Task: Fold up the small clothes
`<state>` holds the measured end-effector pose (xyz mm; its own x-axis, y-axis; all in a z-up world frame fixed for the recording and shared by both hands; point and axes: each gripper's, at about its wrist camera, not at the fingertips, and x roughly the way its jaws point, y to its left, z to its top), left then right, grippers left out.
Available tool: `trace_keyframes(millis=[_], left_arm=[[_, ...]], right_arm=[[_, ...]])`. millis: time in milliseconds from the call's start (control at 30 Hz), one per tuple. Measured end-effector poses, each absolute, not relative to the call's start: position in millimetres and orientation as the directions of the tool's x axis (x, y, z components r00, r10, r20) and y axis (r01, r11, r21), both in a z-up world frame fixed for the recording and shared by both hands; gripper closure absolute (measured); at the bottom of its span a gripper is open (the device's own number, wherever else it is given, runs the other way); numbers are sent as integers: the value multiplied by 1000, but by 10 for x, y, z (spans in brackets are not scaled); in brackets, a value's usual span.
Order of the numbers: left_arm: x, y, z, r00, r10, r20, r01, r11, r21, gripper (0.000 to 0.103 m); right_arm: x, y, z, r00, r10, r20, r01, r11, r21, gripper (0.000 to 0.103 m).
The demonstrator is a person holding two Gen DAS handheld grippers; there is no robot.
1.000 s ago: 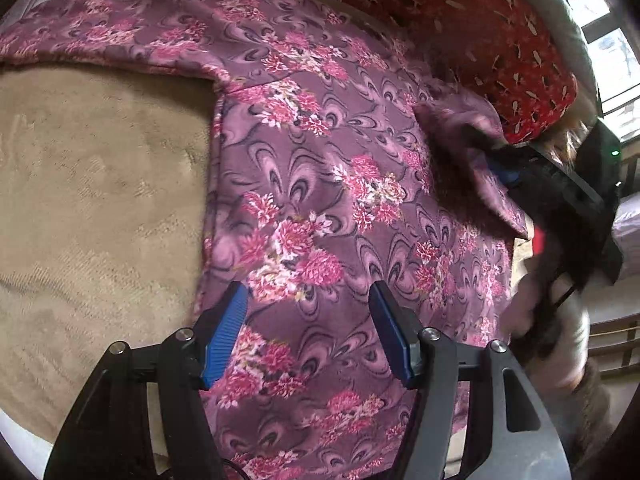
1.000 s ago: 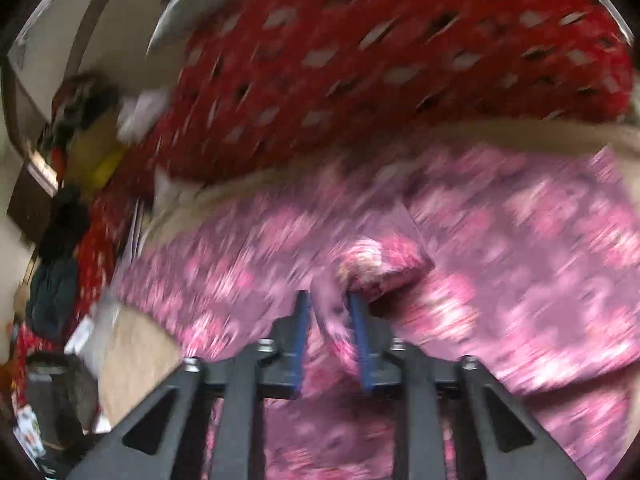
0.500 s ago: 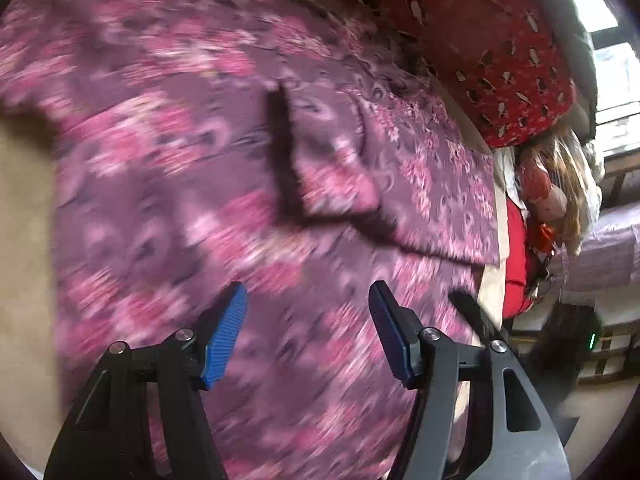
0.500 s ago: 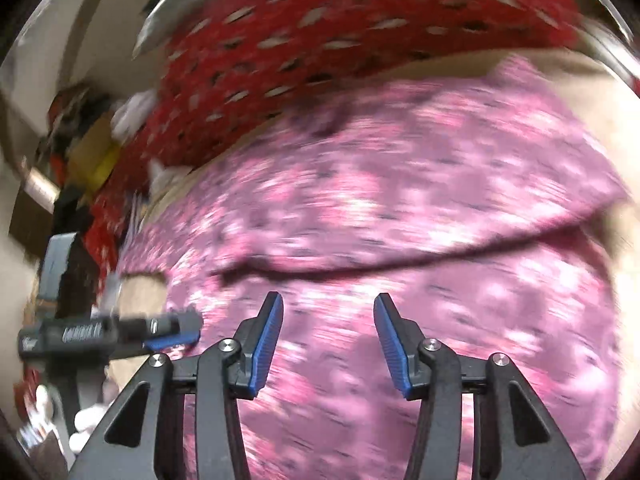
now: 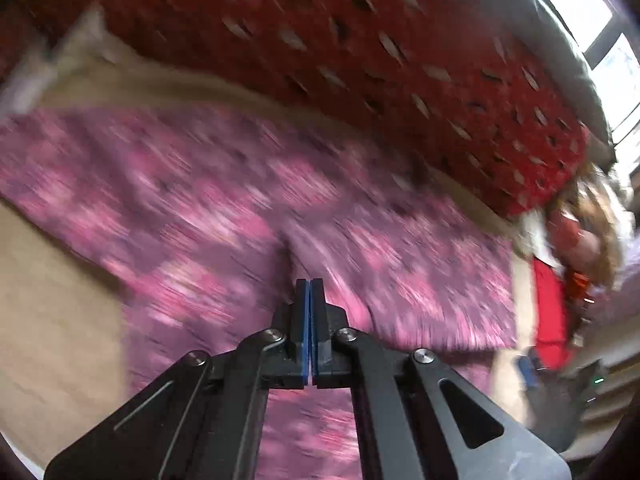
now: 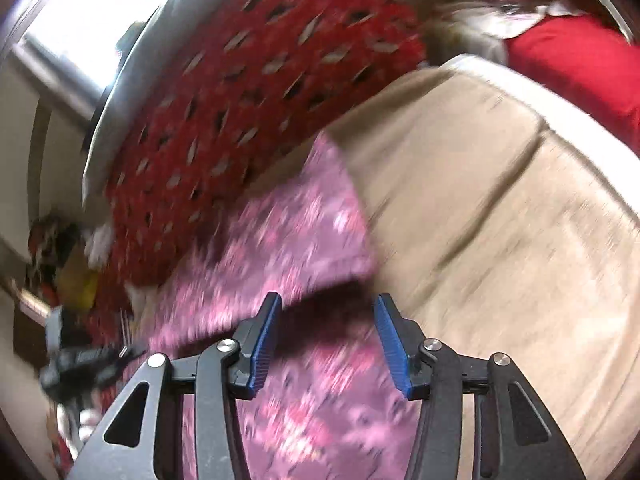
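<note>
A purple garment with pink flowers (image 5: 224, 208) lies spread on a beige bed cover (image 5: 52, 320); the view is blurred by motion. My left gripper (image 5: 309, 286) is shut, its blue pads pressed together over the garment's middle; whether cloth is pinched between them is unclear. In the right wrist view the garment (image 6: 288, 232) has a folded edge lying over the beige cover (image 6: 500, 220). My right gripper (image 6: 326, 312) is open and empty just above that edge. The left gripper shows blurred at the far left of the right wrist view (image 6: 88, 360).
A red patterned blanket (image 5: 360, 60) runs along the far side of the bed, also in the right wrist view (image 6: 248, 80). A window (image 5: 580, 4) is at the upper right. Red cloth and clutter (image 5: 560, 280) lie at the bed's right end.
My left gripper has shut and swung toward the garment's far part. My right gripper let go of the sleeve it held, opened, and moved right to the garment's edge.
</note>
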<state>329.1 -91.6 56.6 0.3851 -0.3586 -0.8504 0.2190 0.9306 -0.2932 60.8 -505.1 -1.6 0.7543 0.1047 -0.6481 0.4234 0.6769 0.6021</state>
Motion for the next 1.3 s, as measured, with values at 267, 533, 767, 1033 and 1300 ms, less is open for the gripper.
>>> trace_keyframes(millis=[267,533,767,1033,1300], left_arm=[[3265,-712,251,174,-500,-849,136,866,-482,103],[2991,-1404,-82,56,-557,-829,131,827,-547,55],[3256,-1415,-162,53,-583,-811,17,812,-583,95],[3234,-785,382,300,-483,-822,57,870,-490,95],[3296,-706,-107,189,-443,-877,9,893,-449,94]], right_arm=[[925,-5234,-193,741,76,-667,485,626,611,49],[785,-5156,-289,729,117,-675,482,613,627,49],[618,-5232,-192,750,116,-651,466,605,645,49],[709,-5385,-222,754,114,-647,474,588,655,48],[1427,-4902,-378,633,196,-748,403,742,536,91]])
